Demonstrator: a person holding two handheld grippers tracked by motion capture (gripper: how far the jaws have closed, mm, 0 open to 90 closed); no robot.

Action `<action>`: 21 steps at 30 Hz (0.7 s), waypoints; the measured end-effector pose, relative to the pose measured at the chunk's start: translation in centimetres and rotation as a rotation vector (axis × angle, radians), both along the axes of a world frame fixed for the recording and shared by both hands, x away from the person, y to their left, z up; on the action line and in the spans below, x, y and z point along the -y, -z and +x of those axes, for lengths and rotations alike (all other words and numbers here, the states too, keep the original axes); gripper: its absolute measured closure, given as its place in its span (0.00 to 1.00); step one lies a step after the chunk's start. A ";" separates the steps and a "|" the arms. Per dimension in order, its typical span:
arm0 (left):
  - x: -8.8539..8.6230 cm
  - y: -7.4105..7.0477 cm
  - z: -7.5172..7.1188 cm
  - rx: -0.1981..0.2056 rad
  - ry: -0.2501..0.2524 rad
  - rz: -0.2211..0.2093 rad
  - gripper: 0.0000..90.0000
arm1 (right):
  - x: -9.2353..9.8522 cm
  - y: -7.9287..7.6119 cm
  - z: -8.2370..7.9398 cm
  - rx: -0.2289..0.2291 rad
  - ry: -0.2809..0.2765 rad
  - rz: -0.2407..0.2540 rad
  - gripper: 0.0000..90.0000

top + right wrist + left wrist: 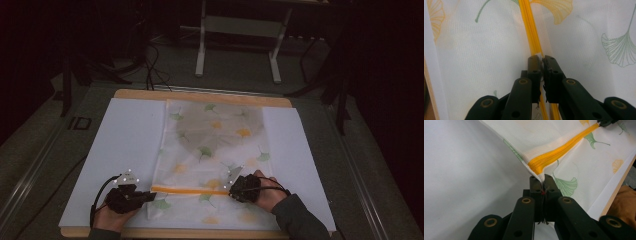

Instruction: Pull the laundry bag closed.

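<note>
- Left gripper [543, 185]: black jaws pinched tight on the corner of the bag's edge, just below the end of the zip, low centre of the left gripper view; the fabric rises in a small peak from the pinch.
- Right gripper [542, 60]: black jaws closed narrow over the zip line at mid-frame in the right gripper view, apparently on the slider or its pull, though the piece itself is hidden between the jaws.
- Orange-yellow zip [190, 190]: a straight band running between the two grippers, lower centre of the high view; stitched, firmer than the cloth around it, the likeliest place for a sure hold.
- White mesh laundry bag printed with green and yellow ginkgo leaves [215, 145]: lying flat, centre of the high view, from the far edge of the board to the near one. Judged light, soft, limp; it will bunch and lift when pulled unless one end is anchored. Fine weave, liable to snag or slip from a shallow pinch.
- White padded sheet [125, 145]: under the bag, covering the table.
- Wooden table edge [200, 95]: showing at the far side of the sheet.
</note>
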State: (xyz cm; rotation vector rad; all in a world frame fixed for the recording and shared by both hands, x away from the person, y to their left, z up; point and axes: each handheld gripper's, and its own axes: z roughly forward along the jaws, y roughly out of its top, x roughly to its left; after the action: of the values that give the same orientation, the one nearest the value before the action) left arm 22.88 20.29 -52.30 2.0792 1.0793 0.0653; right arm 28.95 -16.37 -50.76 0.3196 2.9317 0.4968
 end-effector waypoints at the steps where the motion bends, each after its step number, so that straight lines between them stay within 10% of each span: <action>1: 0.0 0.0 0.0 0.000 0.001 0.001 0.98 | 0.1 0.0 0.0 -0.002 0.003 0.005 0.94; 21: 0.0 0.0 0.0 0.001 0.000 0.000 0.98 | 1.5 0.0 -0.1 -0.006 0.023 0.021 0.94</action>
State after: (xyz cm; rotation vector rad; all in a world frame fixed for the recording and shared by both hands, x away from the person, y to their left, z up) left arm 22.88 20.34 -52.28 2.0789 1.0788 0.0661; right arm 28.88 -17.84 -50.80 0.3578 2.9269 0.5244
